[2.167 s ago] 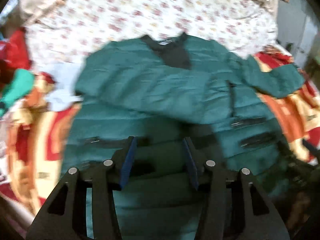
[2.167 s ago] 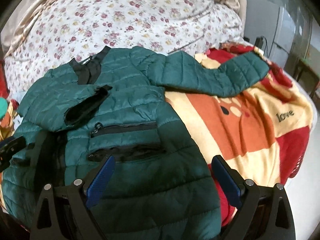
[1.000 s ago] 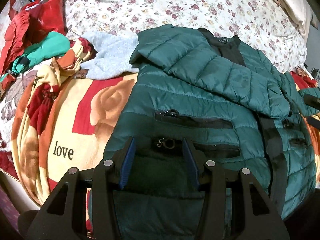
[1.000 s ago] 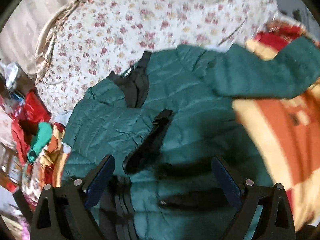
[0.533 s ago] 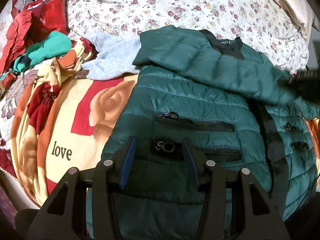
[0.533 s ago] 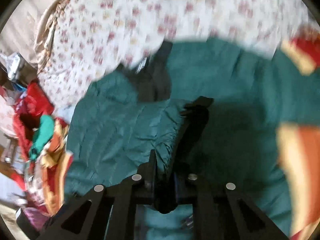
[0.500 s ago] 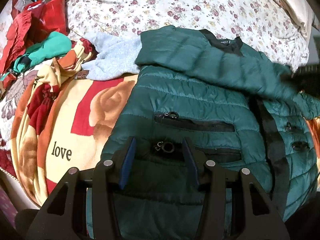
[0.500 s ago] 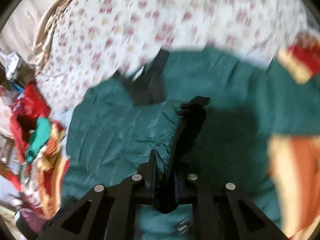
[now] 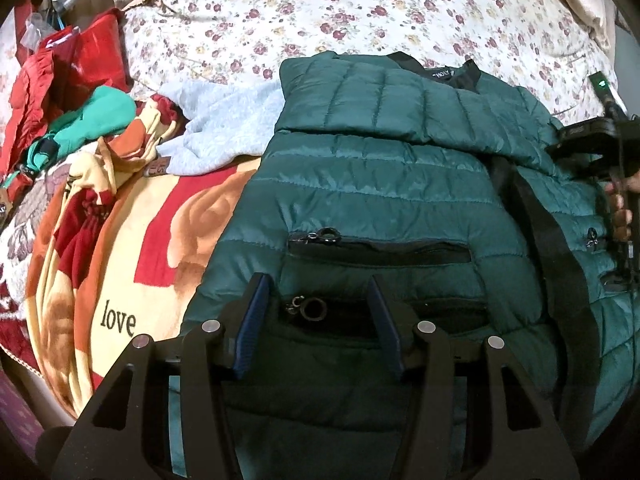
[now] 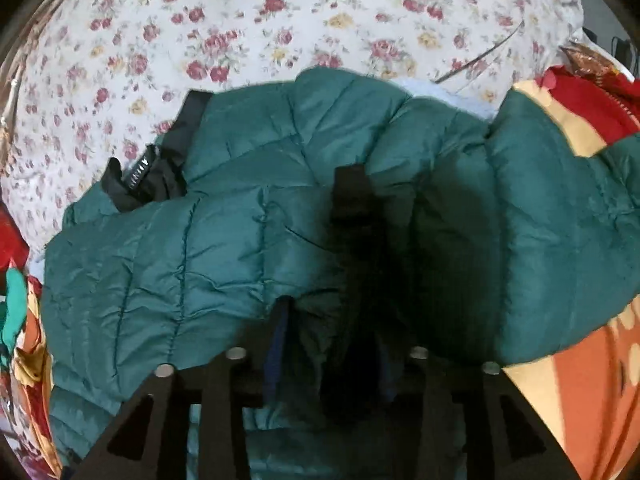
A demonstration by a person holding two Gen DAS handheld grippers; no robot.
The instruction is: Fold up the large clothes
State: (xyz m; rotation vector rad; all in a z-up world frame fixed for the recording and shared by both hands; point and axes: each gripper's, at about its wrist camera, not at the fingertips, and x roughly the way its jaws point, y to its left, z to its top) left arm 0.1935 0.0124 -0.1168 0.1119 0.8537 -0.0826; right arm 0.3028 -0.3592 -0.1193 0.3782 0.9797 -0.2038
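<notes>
The right tool [image 10: 332, 356] is pinching the folded sleeve's cuff [image 10: 352, 196] at frame centre, jaws narrow — likely to settle that sleeve across the green jacket [image 9: 380, 200], which is lying on the bed. The left tool [image 9: 318, 332] is hovering part-open over the hem at lower centre, holding nothing — seemingly waiting, levelled toward the collar.

Green quilted jacket [image 9: 380, 184] lies flat, one sleeve folded across.

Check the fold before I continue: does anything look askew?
One sleeve is folded across the jacket chest; the other sleeve still sprawls sideways over the blanket, so the fold is lopsided.
</notes>
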